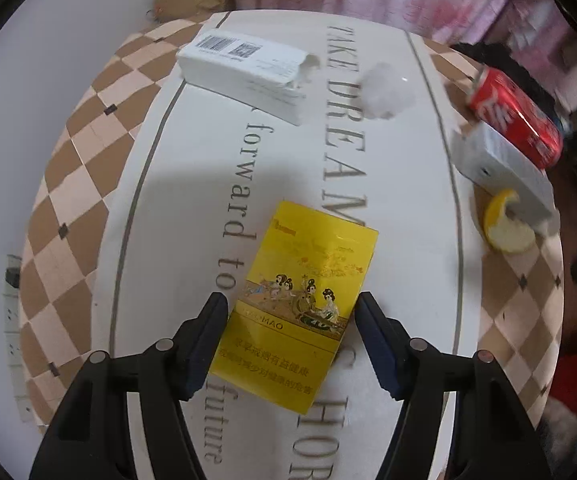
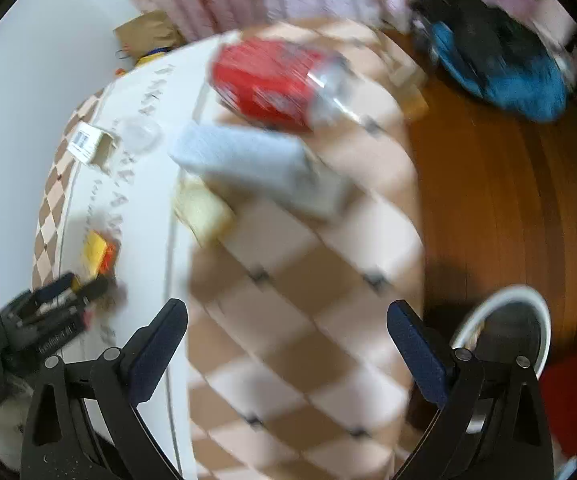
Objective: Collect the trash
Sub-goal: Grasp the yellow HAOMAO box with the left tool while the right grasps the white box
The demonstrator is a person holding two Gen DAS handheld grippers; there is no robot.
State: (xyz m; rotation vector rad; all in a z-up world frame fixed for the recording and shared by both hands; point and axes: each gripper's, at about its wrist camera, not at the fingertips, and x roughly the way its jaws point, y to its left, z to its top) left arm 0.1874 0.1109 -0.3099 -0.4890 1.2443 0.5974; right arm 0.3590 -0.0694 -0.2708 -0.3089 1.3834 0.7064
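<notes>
Through the left wrist camera I saw my left gripper (image 1: 292, 304) pointing down at the table (image 1: 160, 184), its dark pads set on either long edge of a yellow cigarette pack (image 1: 300, 300) lying flat on the printed cloth; I could not tell whether the pads actually pressed it. Farther off lay a white carton (image 1: 244, 72) with a barcode, its end flap torn open, nothing visible inside. Beside it sat a crumpled white tissue (image 1: 386, 90). At the right edge a red cola can (image 1: 516, 114) lay on its side against a grey-white box (image 1: 504, 168), with a lemon wedge (image 1: 506, 222) just beside the box.

Through the right wrist camera, badly blurred, my right gripper (image 2: 288, 320) stood spread wide over the checkered cloth, gripping nothing. A white-rimmed bin (image 2: 544, 320) stood on the wooden floor (image 2: 488, 200) beside the table; I could not make out its contents.
</notes>
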